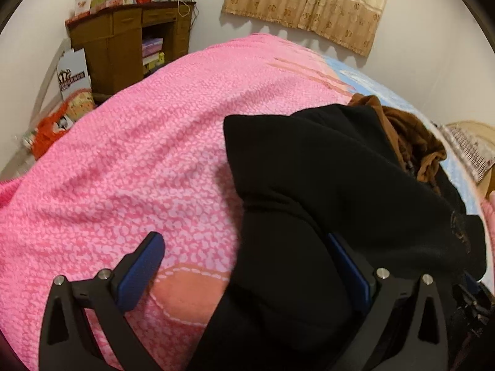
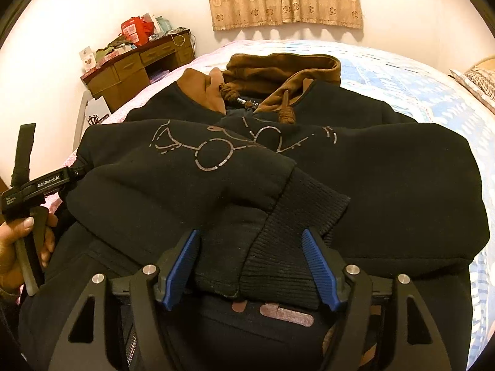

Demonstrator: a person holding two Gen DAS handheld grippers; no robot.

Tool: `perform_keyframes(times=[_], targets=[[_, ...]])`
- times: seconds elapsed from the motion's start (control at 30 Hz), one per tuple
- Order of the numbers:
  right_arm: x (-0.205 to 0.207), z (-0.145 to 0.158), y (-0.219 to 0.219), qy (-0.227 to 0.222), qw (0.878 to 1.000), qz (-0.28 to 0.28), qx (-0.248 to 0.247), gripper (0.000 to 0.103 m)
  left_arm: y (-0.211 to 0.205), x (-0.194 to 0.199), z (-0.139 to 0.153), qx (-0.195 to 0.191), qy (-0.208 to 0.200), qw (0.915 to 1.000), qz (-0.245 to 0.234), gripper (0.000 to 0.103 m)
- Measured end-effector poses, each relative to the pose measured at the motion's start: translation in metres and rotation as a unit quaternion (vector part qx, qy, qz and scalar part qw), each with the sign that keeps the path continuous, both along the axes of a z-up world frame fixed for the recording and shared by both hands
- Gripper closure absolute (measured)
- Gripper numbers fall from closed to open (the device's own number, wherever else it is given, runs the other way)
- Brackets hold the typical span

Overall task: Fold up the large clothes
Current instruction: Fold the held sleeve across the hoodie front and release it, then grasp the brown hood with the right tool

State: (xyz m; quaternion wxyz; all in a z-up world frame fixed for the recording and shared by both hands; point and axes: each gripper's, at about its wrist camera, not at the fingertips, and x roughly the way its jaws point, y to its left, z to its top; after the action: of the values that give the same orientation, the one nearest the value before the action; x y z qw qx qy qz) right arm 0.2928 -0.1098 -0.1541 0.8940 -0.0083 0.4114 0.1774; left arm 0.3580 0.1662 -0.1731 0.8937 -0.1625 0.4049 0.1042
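I am looking across a bed [image 2: 417, 92] covered by a pink blanket [image 1: 139, 154] on its left part and a pale blue sheet on the right. The black hoodie [image 2: 386, 179] lies face up across it, brown hood [image 2: 278, 68] toward the far wall, both sleeves already folded in over the chest. By my reading the sleeve step is done and the body fold comes next.

The left sleeve's ribbed cuff [image 2: 294, 247] lies between the fingers of my right gripper [image 2: 252, 266]. Those fingers stand apart on either side of it, and the pads do not seem to press the cloth, so I count them open.

My left gripper [image 1: 247, 278] hangs at the hoodie's left edge. Its fingers are spread wide, one over bare blanket, the other partly hidden behind a black fold. Nothing is pinched. The hand [image 2: 18, 247] holding it shows at the edge of the right view.

Next I would take both grippers to the hem, close on each corner, and carry it toward the hood, keeping the sleeves from sliding out.
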Motion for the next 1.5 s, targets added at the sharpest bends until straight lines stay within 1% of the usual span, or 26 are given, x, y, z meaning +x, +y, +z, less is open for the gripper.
perform_keyframes(times=[0.1, 0.13, 0.17, 0.2, 0.23, 0.27, 0.3, 0.33, 0.37, 0.43, 0.5, 0.53, 0.57, 0.6, 0.63, 0.7, 0.77, 0.8, 0.87, 0.9, 0.93, 0.97, 1.03, 1.17, 1.3, 1.5], targets=[[-0.001, 0.002, -0.002, -0.001, 1.0, 0.001, 0.005, 0.033, -0.003, -0.004, 0.004, 0.001, -0.009, 0.9999, 0.005, 0.0], [-0.002, 0.008, -0.005, -0.003, 1.0, 0.004, 0.02, 0.033, -0.005, -0.007, 0.007, 0.007, -0.013, 0.9999, 0.009, 0.0], [-0.004, 0.012, -0.009, -0.006, 0.999, 0.006, 0.036, 0.033, -0.007, -0.011, 0.011, 0.016, -0.022, 0.9996, 0.011, 0.0], [-0.005, 0.016, -0.012, -0.008, 0.999, 0.004, 0.042, 0.033, -0.008, -0.017, 0.018, 0.023, -0.043, 0.9987, 0.013, 0.0], [-0.008, 0.023, -0.016, -0.018, 0.999, -0.003, 0.05, 0.033, -0.007, -0.019, 0.02, 0.027, -0.052, 0.9981, 0.017, 0.0], [-0.01, 0.031, -0.02, -0.034, 0.997, -0.006, 0.063, 0.033, -0.006, -0.022, 0.022, 0.039, -0.057, 0.9971, 0.034, 0.0], [-0.012, 0.037, -0.022, -0.044, 0.996, -0.004, 0.076, 0.033, -0.003, -0.02, 0.02, 0.04, -0.052, 0.9969, 0.044, 0.0], [-0.014, 0.044, -0.023, -0.055, 0.994, 0.004, 0.096, 0.033, -0.001, -0.015, 0.014, 0.031, -0.038, 0.9976, 0.049, 0.0], [-0.014, 0.047, -0.021, -0.057, 0.993, 0.011, 0.101, 0.033, -0.001, -0.01, 0.011, 0.028, -0.025, 0.9982, 0.048, 0.0], [-0.013, 0.046, -0.011, -0.051, 0.994, 0.028, 0.091, 0.033, -0.008, -0.003, 0.009, 0.044, -0.013, 0.9983, 0.038, 0.0], [-0.008, 0.036, 0.003, -0.032, 0.996, 0.05, 0.072, 0.033, -0.015, -0.004, 0.012, 0.058, -0.019, 0.9977, 0.03, 0.0], [0.001, 0.018, 0.014, 0.01, 0.998, 0.053, 0.035, 0.033, -0.016, -0.005, 0.012, 0.059, -0.021, 0.9976, 0.028, 0.0], [0.005, 0.006, 0.019, 0.035, 0.998, 0.055, 0.013, 0.033, -0.015, -0.005, 0.011, 0.057, -0.022, 0.9978, 0.026, 0.0], [0.003, 0.005, 0.019, 0.016, 0.998, 0.058, 0.008, 0.032, -0.014, -0.005, 0.01, 0.057, -0.019, 0.9978, 0.029, 0.0], [0.0, 0.009, 0.018, 0.01, 0.998, 0.063, 0.012, 0.032, -0.013, -0.006, 0.009, 0.053, -0.019, 0.998, 0.028, 0.0], [-0.001, 0.015, 0.012, 0.017, 0.997, 0.067, 0.025, 0.032, -0.012, -0.008, 0.008, 0.049, -0.019, 0.9982, 0.028, 0.0], [-0.007, 0.035, -0.004, -0.014, 0.996, 0.07, 0.053, 0.032, -0.011, -0.008, 0.007, 0.045, -0.017, 0.9985, 0.026, 0.0], [-0.008, 0.042, -0.01, -0.026, 0.996, 0.067, 0.055, 0.032, -0.011, -0.008, 0.007, 0.043, -0.016, 0.9986, 0.025, 0.0], [-0.003, 0.064, -0.023, -0.066, 0.996, 0.04, 0.041, 0.032, -0.011, -0.008, 0.007, 0.042, -0.017, 0.9987, 0.025, 0.0], [0.006, 0.073, -0.026, -0.078, 0.996, 0.03, 0.028, 0.032, -0.011, -0.008, 0.007, 0.042, -0.017, 0.9987, 0.024, 0.0], [0.013, 0.076, -0.025, -0.08, 0.996, 0.026, 0.016, 0.032, -0.011, -0.008, 0.007, 0.04, -0.016, 0.9988, 0.023, 0.0], [0.03, 0.082, -0.021, -0.085, 0.996, 0.022, -0.017, 0.032, -0.011, -0.007, 0.006, 0.037, -0.015, 0.9989, 0.023, 0.0], [0.061, 0.087, -0.011, -0.097, 0.993, 0.023, -0.061, 0.032, -0.009, -0.006, 0.005, 0.025, -0.015, 0.9993, 0.022, 0.0], [0.118, 0.092, 0.02, -0.104, 0.987, 0.046, -0.113, 0.032, -0.004, -0.005, 0.002, -0.003, -0.016, 0.9996, 0.022, 0.0], [0.158, 0.093, 0.059, -0.116, 0.978, 0.084, -0.152, 0.032, -0.007, -0.005, 0.003, -0.002, -0.016, 0.9996, 0.021, 0.0], [0.202, 0.074, 0.099, -0.087, 0.97, 0.115, -0.195, 0.032, -0.008, -0.005, 0.003, -0.004, -0.017, 0.9996, 0.022, 0.0]])
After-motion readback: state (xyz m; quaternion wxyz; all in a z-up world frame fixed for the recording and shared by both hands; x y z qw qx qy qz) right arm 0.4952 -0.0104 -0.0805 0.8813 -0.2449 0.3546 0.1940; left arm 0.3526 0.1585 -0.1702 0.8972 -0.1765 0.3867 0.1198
